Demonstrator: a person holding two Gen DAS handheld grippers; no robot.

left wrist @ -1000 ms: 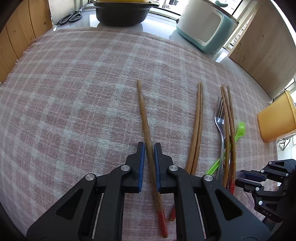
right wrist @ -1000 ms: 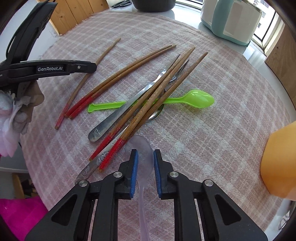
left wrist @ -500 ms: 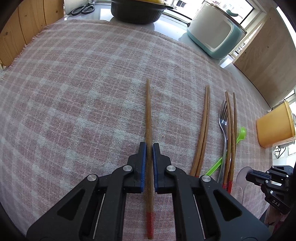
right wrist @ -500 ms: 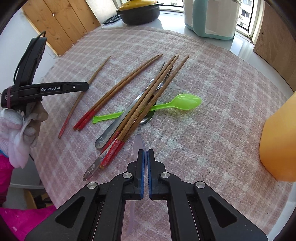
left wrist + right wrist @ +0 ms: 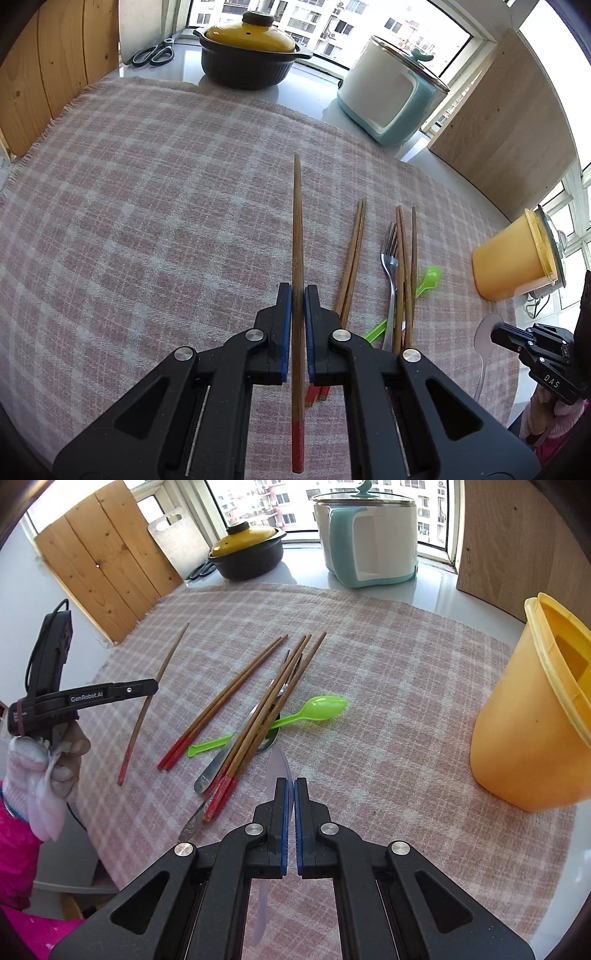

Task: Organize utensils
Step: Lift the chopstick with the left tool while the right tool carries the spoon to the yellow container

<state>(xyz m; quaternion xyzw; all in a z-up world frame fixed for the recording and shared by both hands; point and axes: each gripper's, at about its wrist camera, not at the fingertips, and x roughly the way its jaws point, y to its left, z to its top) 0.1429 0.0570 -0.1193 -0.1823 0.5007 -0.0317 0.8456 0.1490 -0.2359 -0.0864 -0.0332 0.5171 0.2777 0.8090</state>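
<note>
While the left tool [image 5: 297, 291] is clamped tight on a single red-tipped wooden chopstick [image 5: 296, 221], which runs straight up the middle of the left wrist view and looks lifted off the pink plaid cloth [image 5: 147, 203], the right tool [image 5: 290, 786] is pinched on a translucent plastic spoon [image 5: 277, 766], bowl poking out above the blue pads, handle trailing down under the tool. The rest of the utensils sit in a loose pile centre-frame in the right wrist view: a pair of chopsticks [image 5: 229, 701], three more chopsticks [image 5: 273, 701] lying across a metal fork [image 5: 390, 266] and a green plastic spoon [image 5: 317, 709]. An orange plastic cup [image 5: 528, 738] stands on the tabletop at the right edge, well apart from the pile. Upper part of the frame has a yellow-lidded pot [image 5: 247, 554] and a teal-and-white appliance [image 5: 369, 542].
</note>
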